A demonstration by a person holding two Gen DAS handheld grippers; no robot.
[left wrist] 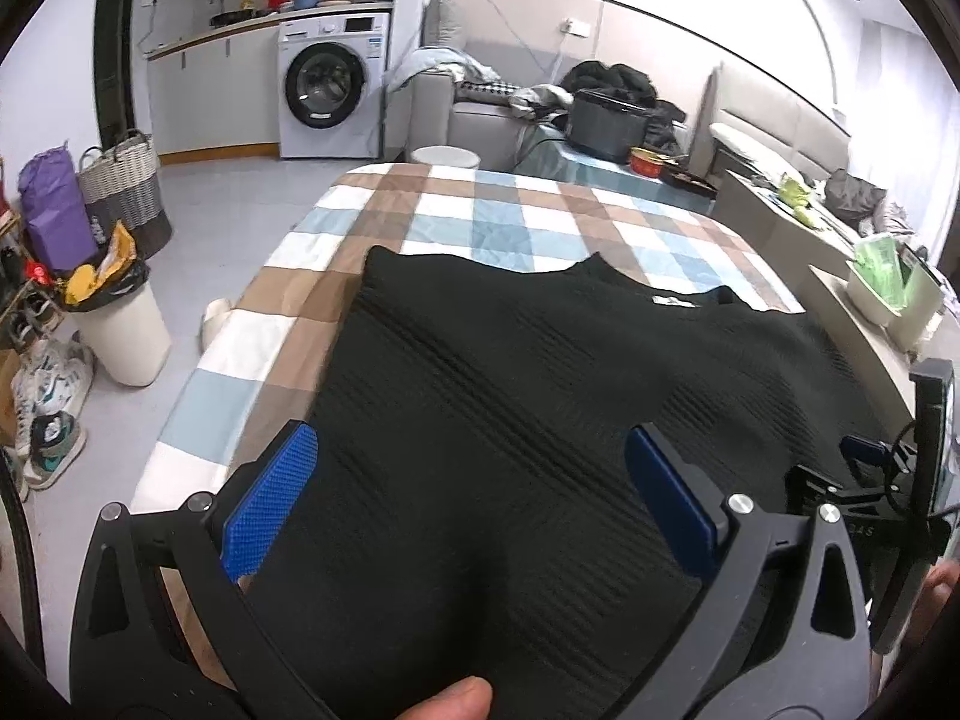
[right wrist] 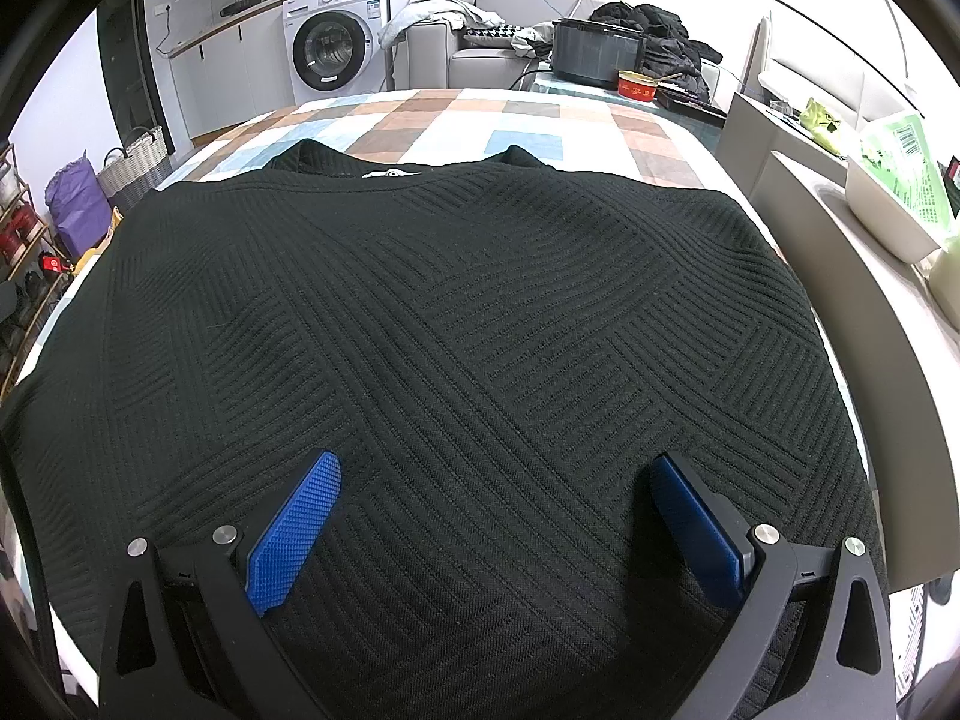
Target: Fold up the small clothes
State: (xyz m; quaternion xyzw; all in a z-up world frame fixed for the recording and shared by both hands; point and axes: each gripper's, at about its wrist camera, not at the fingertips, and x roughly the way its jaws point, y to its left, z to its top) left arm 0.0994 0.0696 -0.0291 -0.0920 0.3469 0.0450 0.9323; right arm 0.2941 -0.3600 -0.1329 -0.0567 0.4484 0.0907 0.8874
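Far left, floor: purple bag [left wrist: 53,204], woven laundry basket [left wrist: 123,186], white bin [left wrist: 123,324] lined with a black bag, sneakers [left wrist: 51,396] on pale tiles.
Rear left: kitchen counter [left wrist: 264,24] with sink; white front-loading washing machine [left wrist: 333,93] beneath it.
Centre: table under a checked cloth [left wrist: 480,210] in blue, brown and white. Black ribbed knit top [right wrist: 468,324] lies spread flat on it, neckline and white label at the far edge, hem towards the cameras.
Left gripper [left wrist: 471,480]: jaws spread wide over the garment's left portion, blue pads [left wrist: 270,498] clamping nothing; a fingertip [left wrist: 450,699] shows at the bottom edge.
Right gripper [right wrist: 495,504]: jaws likewise parted above the lower middle of the top, nothing between them.
Rear centre: grey sofa [left wrist: 474,114] with heaped clothing, dark appliance [right wrist: 597,57], red bowl [right wrist: 636,86].
Right: cream tray [right wrist: 888,216] holding a green packet, bed headboard [left wrist: 780,114] behind.
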